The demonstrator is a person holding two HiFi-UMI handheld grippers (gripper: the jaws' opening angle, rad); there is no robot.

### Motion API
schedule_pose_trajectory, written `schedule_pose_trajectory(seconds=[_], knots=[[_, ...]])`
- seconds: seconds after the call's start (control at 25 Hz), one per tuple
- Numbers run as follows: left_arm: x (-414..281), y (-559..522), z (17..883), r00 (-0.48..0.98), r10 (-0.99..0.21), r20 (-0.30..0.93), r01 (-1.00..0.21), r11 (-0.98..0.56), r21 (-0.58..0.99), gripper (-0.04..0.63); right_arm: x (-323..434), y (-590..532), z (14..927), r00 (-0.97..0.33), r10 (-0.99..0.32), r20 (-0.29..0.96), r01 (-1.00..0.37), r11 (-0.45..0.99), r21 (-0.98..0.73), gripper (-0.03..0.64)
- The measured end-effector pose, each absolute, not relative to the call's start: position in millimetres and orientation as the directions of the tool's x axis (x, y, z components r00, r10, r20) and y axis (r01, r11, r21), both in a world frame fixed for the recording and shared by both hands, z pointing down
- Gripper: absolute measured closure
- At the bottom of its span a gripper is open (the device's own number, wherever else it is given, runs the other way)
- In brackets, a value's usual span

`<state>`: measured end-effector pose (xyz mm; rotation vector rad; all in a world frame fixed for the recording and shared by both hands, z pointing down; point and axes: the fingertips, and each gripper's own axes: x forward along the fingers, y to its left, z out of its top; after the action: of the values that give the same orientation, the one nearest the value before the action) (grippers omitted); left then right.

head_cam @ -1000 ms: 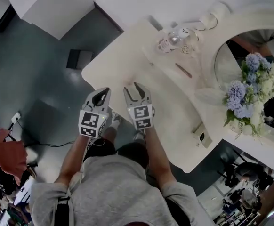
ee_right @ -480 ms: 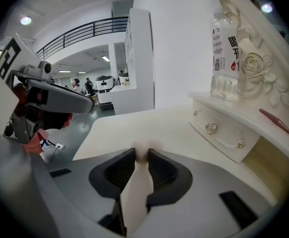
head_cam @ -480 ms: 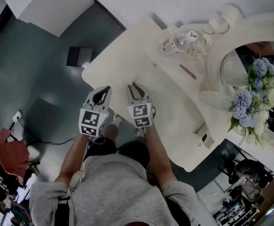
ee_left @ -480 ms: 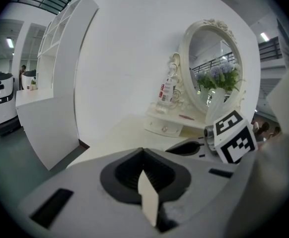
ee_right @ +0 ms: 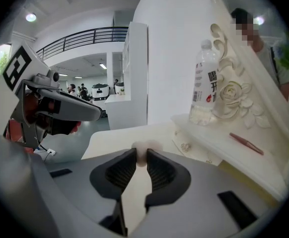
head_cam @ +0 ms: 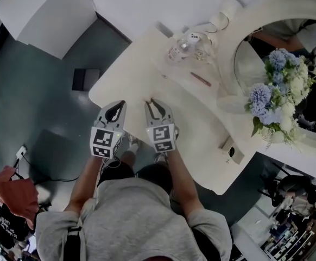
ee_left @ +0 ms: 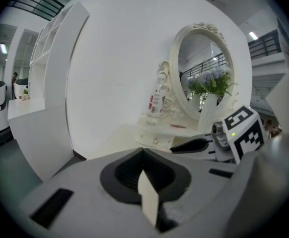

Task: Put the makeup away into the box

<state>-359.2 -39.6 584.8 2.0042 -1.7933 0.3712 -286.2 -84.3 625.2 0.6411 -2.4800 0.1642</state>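
My right gripper hovers over the near part of the cream table. Its jaws have just been closing and are now shut on a small pale pink makeup puff, which shows at the tips. My left gripper hangs beside it over the table's edge, jaws shut and empty. A reddish-brown lip pencil lies on a low white box-like platform at the table's far side. Small sparkly pieces lie near that platform's front edge.
A clear water bottle stands at the back by an ornate white mirror. A vase of blue and white flowers is to the right. A small grey device sits near the table's right edge. The floor lies below on the left.
The right jaws went from wide open to closed on the pink puff. Both grippers rose a little, and the head view shifted so the table sits further left.
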Motion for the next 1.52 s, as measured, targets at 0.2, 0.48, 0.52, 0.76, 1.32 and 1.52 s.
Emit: schedule_pose_trajectory(seconds=[0.2,0.48,0.52,0.76,1.32,1.52], knots=[[-334.1,-52.8,555.0,0.181,-0.889,0.421,-0.982,-0.144,0.119,0.595,-255.7,-90.6,591.0,-0.709,-0.484,0.513,-0.541,0.840,0.045,0.541],[-287.9,-74.6,523.2,0.287,-0.884,0.369,-0.958,-0.273,0.091,0.595,-193.5,-104.4,551.9,-0.643,-0.614,0.458,-0.661,0.746,0.073,0.545],[-279.5,-77.3,519.4,0.302,-0.881,0.363,-0.953,-0.291,0.088,0.595,-183.8,-105.1,546.8,-0.632,-0.631,0.450,-0.677,0.732,0.074,0.545],[-219.6,-93.3,498.4,0.417,-0.849,0.324,-0.906,-0.416,0.075,0.595,-122.8,-106.9,523.0,-0.547,-0.729,0.411,-0.768,0.633,0.100,0.548],[-78.6,-93.7,485.6,0.609,-0.730,0.312,-0.779,-0.624,0.060,0.595,20.7,-83.8,506.9,-0.354,-0.853,0.384,-0.897,0.425,0.118,0.549],[-33.0,-92.0,488.5,0.651,-0.688,0.321,-0.739,-0.671,0.062,0.595,71.8,-73.1,509.1,-0.288,-0.875,0.389,-0.928,0.355,0.112,0.549]])
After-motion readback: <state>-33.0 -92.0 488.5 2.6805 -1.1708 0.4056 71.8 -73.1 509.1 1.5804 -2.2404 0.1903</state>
